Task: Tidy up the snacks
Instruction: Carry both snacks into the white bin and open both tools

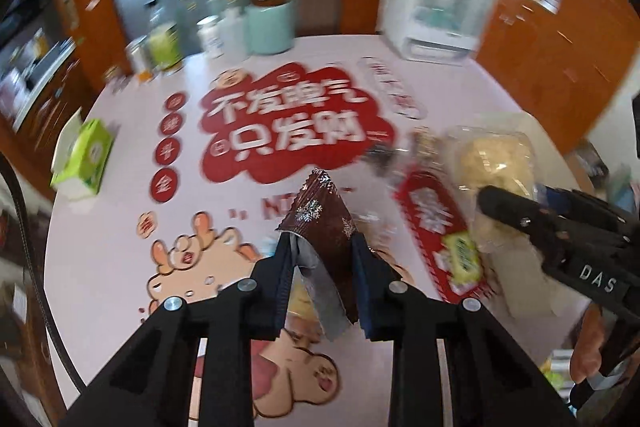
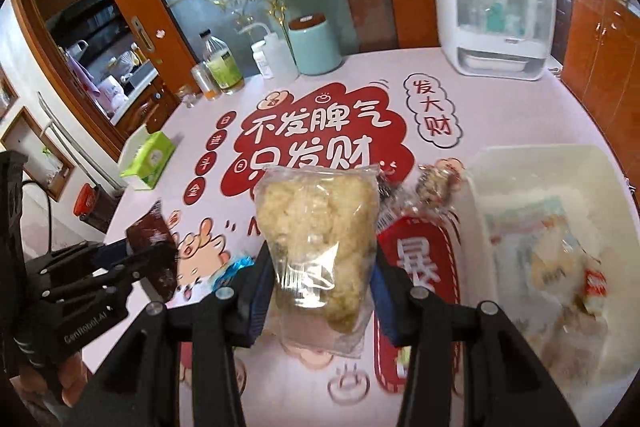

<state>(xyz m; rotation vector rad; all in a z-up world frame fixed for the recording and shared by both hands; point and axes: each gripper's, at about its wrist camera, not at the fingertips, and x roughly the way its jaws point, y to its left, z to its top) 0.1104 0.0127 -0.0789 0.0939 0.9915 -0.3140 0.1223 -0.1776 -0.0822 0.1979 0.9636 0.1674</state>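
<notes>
A: What's the biggest thing here?
B: The pink table (image 2: 520,115) with red cartoon print, then the white bin (image 2: 476,195) on its right side, with blurred snack packets inside.

A: And the grippers?
B: The right gripper (image 2: 320,267) has its jaws clamped on a clear bag of pale puffed snack (image 2: 316,219), lifted above the table just left of the bin. The left gripper (image 1: 320,267) pinches a brown snowflake wrapper (image 1: 324,215), also raised.

A: Anything loose?
B: A red packet (image 1: 432,215) lies on the table between them, and a green tissue box (image 1: 86,157) sits at the left edge.
</notes>
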